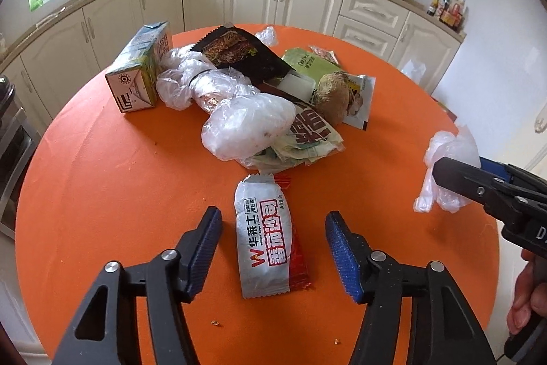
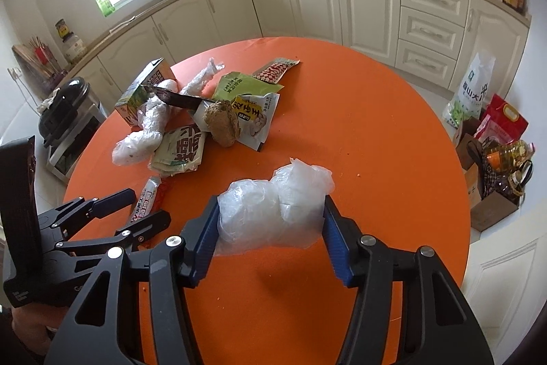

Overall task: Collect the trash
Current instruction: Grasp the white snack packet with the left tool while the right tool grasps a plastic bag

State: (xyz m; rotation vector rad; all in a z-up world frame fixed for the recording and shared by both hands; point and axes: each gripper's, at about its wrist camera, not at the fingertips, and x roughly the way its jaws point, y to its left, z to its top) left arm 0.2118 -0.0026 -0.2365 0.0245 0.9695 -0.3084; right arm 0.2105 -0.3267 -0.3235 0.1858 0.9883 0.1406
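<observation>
Trash pile (image 1: pixel 259 91): carton, wrappers, plastic, toward table's (image 1: pixel 102 194) far-left edge.
Sauce packet (image 1: pixel 265 235): flat between left gripper's (image 1: pixel 273 248) spread fingers, untouched.
Right gripper (image 2: pixel 271 224): clamped on crumpled plastic bag (image 2: pixel 273 204), above near edge.

The green wrapper (image 1: pixel 309 65) lies mostly buried under the heap; the condiment bottles' (image 1: pixel 448 10) labels seem unreadable.

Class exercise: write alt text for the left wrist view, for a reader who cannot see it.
The open left gripper straddles a white and red sauce packet lying on a round orange table. Beyond it lies a heap of wrappers, plastic bags and a drink carton; at right, the right gripper holds a crumpled clear plastic bag.
</observation>
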